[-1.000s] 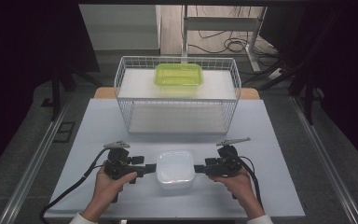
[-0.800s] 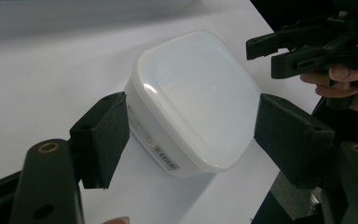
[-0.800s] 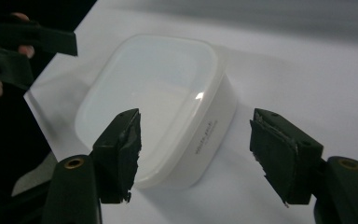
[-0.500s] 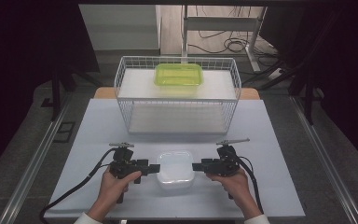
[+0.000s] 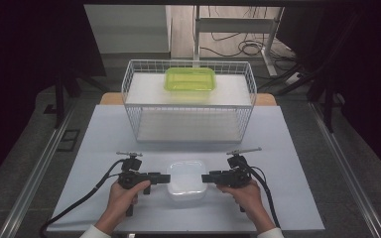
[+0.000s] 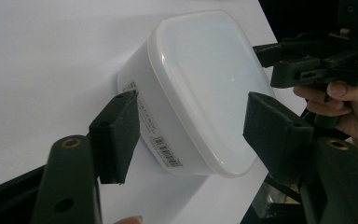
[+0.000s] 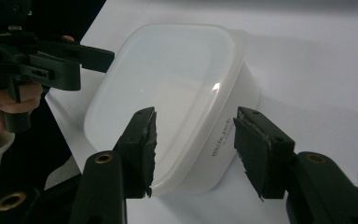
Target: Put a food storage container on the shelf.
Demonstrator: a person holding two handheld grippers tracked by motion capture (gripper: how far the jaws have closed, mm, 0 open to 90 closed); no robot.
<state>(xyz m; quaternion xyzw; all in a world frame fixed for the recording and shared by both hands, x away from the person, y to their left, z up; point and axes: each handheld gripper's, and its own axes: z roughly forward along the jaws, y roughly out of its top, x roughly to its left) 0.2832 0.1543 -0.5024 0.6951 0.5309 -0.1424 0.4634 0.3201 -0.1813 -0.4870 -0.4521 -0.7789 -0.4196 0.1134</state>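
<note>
**Two open grippers flank a lidded white box near the table's front edge**

High view: a white lidded container (image 5: 186,179) sits on the pale table (image 5: 287,148) close to the front edge, about midway between the left and right edges. The left gripper (image 5: 161,177) points at the box's left side and the right gripper (image 5: 209,177) at its right side, each tip just beside the box; contact cannot be judged from here. Towards the back edge stands a wire basket (image 5: 129,91) with a green container (image 5: 190,79) on its upper shelf.

Left gripper view: the left gripper (image 6: 191,133) has its jaws spread wide, the pads (image 6: 116,135) straddling one end of the container (image 6: 200,84) without clearly touching it. A printed label runs along the side wall below the lid's rim. The other gripper (image 6: 317,60) waits at the far end.

Right gripper view: the right gripper (image 7: 193,140) is likewise open, one jaw over the lid, the other outside the wall of the container (image 7: 168,98).

The box looks like thin, translucent plastic, probably light and perhaps empty, with smooth, glossy faces that may slip. The walls would likely flex under a hard squeeze, so the stiffer rim where lid meets wall, taken at both short ends, seems the safest hold.
</note>
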